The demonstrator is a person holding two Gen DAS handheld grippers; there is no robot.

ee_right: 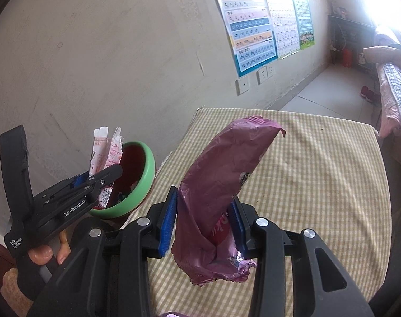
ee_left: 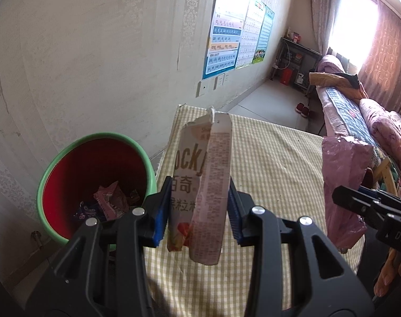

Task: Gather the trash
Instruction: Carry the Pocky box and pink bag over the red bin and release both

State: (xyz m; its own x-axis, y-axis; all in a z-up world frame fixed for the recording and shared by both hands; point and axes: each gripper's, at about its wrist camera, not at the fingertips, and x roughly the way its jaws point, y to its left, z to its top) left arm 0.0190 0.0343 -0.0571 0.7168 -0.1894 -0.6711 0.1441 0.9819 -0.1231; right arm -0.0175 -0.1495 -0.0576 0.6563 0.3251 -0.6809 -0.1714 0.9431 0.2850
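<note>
Meanwhile, both grippers carry trash above the checked tabletop (ee_left: 279,158).
Left gripper (ee_left: 199,208) jaws clamp a flattened snack box (ee_left: 203,174) beside the green-rimmed bin (ee_left: 50,179); right gripper (ee_right: 204,222) jaws clamp a purple wrapper (ee_right: 216,179).

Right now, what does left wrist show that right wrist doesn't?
Left wrist only: wrappers lying in the bin's bottom, and the printed faces of the snack box in the left gripper.

Right wrist only: the hand holding the left gripper, and the pink bag seen close in the right gripper.

Both: the bin, checked tablecloth, wall posters, box and bag, each clamped.
</note>
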